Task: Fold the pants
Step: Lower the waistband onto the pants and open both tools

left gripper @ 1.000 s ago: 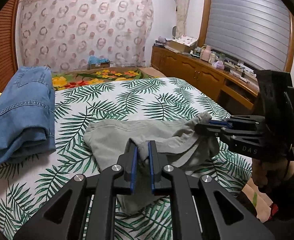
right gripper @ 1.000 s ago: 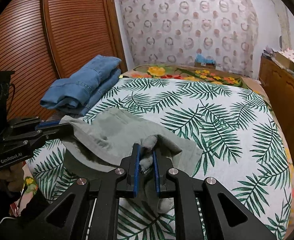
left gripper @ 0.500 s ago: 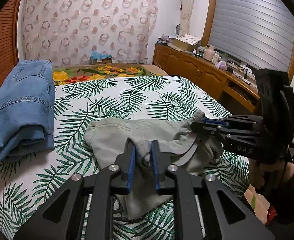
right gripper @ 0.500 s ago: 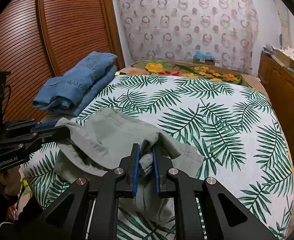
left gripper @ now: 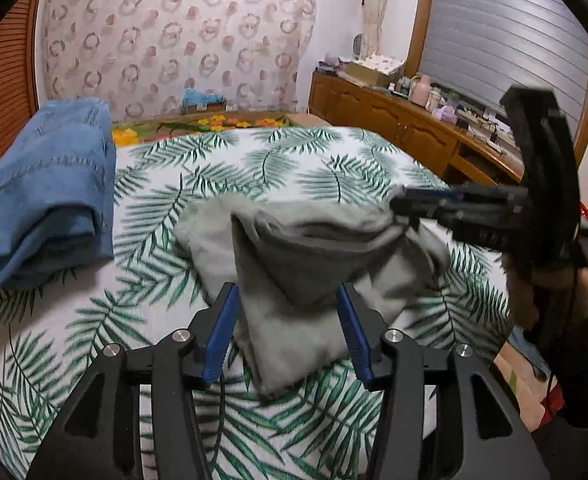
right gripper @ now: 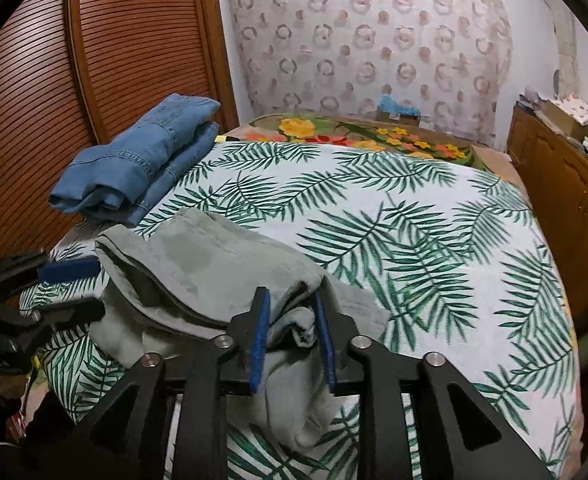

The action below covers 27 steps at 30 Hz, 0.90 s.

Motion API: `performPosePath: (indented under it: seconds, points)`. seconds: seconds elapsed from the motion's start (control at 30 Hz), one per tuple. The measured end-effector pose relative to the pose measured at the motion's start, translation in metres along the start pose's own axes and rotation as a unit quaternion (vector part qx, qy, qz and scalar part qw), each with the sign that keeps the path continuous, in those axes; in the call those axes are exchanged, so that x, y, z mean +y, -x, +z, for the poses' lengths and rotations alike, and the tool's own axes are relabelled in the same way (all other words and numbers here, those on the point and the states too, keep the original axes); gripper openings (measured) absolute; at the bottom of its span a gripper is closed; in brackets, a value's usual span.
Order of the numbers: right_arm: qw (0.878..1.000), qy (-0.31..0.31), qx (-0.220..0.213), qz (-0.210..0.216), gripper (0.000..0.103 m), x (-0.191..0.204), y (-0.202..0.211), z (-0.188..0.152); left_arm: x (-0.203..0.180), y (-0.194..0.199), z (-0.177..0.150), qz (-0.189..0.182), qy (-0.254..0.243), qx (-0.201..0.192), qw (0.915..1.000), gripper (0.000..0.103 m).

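Lying between both grippers' opening fingers (left gripper: pixel 224 322), the grey pants (left gripper: pixel 301 256) rest loose

Left tool (left gripper: pixel 286 336) and right tool (right gripper: pixel 292 338) are opening.

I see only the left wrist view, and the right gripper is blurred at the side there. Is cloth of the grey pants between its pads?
Observer: Yes. The right wrist view shows a bunched fold of the grey pants between the pads of the right gripper, whose jaws are opening.
Operator: Does cloth hang under that gripper?
Observer: Yes, one part droops below it, in front of the leaf-print bedcover.
Operator: How does my left gripper look from there?
Observer: The left gripper is at the edge of the pants, its fingers apart, one above the other, and its jaws are opening. I cannot tell whether cloth touches them.
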State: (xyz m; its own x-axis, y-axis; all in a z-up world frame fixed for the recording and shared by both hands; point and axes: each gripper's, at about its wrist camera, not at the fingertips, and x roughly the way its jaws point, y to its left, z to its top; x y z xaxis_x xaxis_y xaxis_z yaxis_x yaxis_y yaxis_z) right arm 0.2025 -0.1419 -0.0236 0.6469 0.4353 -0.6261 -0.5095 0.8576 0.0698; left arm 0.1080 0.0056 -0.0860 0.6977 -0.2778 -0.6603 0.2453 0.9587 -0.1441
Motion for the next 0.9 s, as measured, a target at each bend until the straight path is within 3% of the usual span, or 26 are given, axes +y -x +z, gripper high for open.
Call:
performPosePath:
  seconds: [0.27, 0.6, 0.67, 0.9]
  points:
    - [1.000, -0.004, -0.013, 0.002, 0.036, -0.012, 0.033, -0.013, 0.002, -0.003, -0.006, 0.007, 0.005, 0.010, 0.9999, 0.052]
    - [1.000, 0.006, 0.014, 0.021, 0.036, -0.010, 0.053, -0.053, -0.005, 0.005, -0.025, 0.006, -0.010, 0.020, 0.9997, 0.051]
    - [0.999, 0.007, 0.016, 0.028, 0.036, -0.008, 0.055, -0.055, -0.004, 0.003, -0.027, 0.003, -0.010, 0.026, 0.9996, 0.041]
    - [0.999, 0.024, 0.034, 0.020, 0.035, -0.002, 0.037, -0.054, -0.002, -0.008, -0.027, 0.011, -0.010, 0.043, 0.9990, 0.038]
